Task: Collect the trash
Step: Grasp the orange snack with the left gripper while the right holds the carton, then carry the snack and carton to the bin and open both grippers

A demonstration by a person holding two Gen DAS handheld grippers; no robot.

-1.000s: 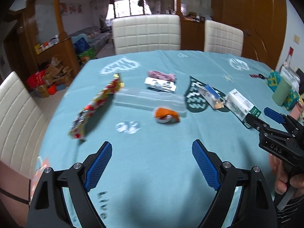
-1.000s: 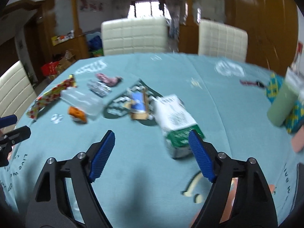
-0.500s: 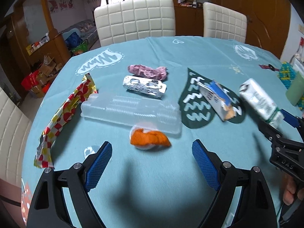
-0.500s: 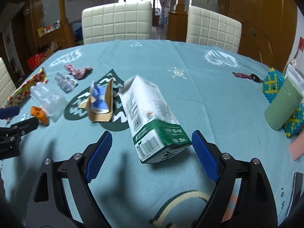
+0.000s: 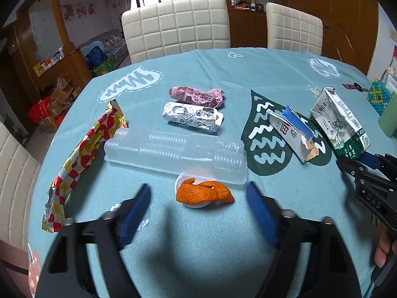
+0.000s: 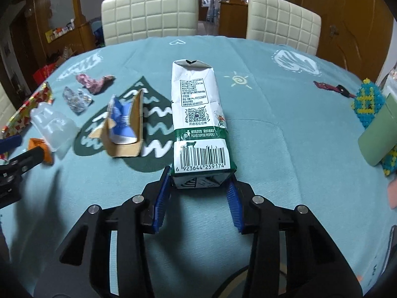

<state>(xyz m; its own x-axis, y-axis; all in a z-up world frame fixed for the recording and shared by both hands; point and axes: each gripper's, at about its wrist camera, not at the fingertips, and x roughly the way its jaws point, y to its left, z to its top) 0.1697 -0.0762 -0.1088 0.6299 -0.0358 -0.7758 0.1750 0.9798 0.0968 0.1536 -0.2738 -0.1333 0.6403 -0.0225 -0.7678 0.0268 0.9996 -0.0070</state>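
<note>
Our right tongs (image 6: pixel 199 191) cover the base of the milk carton (image 6: pixel 198 121); whether the pads actually press it we cannot tell. The carton lies flat on the teal tabletop (image 6: pixel 285 129), white with a green band, barcode up, top torn open. Our left tongs (image 5: pixel 198 198) stand spread before the orange wrapper (image 5: pixel 203 193).

Glossy paper carton (image 6: pixel 199 121), crinkled foil blister pack (image 5: pixel 192 116), matt cloth tablecloth (image 6: pixel 285 129).
</note>
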